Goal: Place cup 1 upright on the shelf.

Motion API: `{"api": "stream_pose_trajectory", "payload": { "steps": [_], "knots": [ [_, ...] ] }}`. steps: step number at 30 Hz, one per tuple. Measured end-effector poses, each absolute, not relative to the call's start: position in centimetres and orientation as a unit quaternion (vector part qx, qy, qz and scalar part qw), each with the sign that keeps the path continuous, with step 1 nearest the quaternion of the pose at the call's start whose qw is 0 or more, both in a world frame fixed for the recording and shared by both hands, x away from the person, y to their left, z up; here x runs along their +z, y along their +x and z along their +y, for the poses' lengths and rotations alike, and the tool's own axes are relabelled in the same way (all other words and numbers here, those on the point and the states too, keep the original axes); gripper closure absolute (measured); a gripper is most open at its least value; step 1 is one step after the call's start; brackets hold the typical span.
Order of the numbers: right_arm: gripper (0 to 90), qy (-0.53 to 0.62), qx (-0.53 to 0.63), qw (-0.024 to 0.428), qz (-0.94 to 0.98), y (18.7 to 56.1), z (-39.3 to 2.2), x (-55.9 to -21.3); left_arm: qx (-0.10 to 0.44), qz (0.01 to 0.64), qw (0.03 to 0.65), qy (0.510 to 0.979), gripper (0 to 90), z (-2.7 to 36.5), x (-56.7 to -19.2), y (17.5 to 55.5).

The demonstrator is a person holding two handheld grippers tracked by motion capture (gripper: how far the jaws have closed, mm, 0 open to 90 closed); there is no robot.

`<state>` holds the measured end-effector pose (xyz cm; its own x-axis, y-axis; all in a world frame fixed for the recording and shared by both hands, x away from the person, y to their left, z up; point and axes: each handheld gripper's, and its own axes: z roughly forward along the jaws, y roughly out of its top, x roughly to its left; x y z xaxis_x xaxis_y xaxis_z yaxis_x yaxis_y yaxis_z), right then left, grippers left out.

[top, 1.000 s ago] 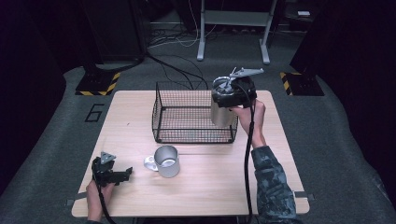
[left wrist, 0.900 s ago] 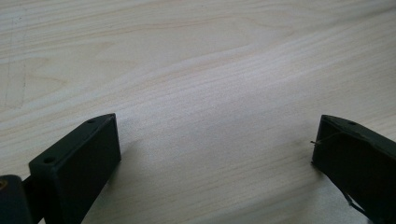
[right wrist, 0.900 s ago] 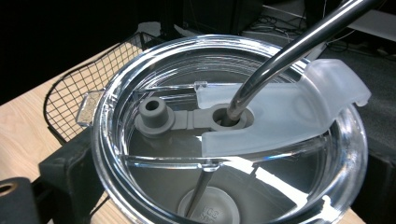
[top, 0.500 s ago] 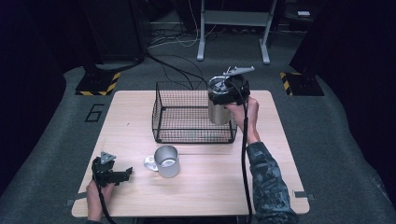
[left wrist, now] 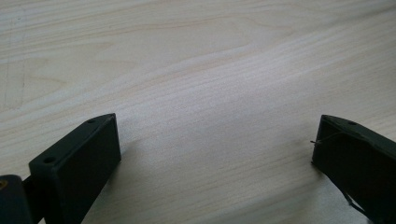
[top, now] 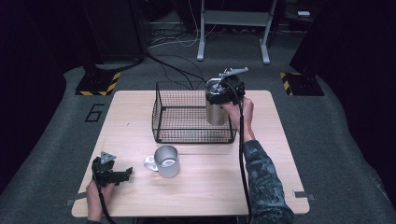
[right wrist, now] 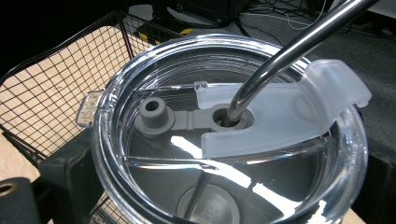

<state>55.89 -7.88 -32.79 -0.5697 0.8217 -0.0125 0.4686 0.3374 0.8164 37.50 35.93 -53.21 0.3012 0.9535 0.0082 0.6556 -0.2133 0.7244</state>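
High view: the right tool is clamped around the top of a tall stainless-steel tumbler with a clear plastic lid and bent metal straw, held above the right end of the black wire basket. Left tool rests near the worktop's front left corner, jaws spread wide and holding nothing. A steel mug stands before the basket.

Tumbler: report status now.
Right gripper shut on tumbler, held above wire basket right end. Left gripper open on table. Mug apart, nothing blocking.
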Motion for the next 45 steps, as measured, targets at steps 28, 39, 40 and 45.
{"api": "stream_pose_trajectory", "payload": {
  "steps": [28,39,40,45],
  "knots": [
    [3.3,0.436,0.380,0.204,0.790,58.3,-6.4,-37.2,0.236,0.542,0.316,0.742,0.9,35.9,-53.2,37.5],
    [3.3,0.445,0.377,0.201,0.787,58.5,-6.2,-38.6,0.236,0.542,0.316,0.742,1.0,35.9,-53.2,37.5],
    [3.3,0.445,0.377,0.201,0.787,58.5,-6.2,-38.6,0.234,0.542,0.314,0.743,1.0,36.0,-53.2,37.5],
    [3.2,0.447,0.379,0.201,0.785,58.5,-6.3,-38.9,0.235,0.542,0.314,0.743,0.9,35.9,-53.2,37.5]
  ]
}}
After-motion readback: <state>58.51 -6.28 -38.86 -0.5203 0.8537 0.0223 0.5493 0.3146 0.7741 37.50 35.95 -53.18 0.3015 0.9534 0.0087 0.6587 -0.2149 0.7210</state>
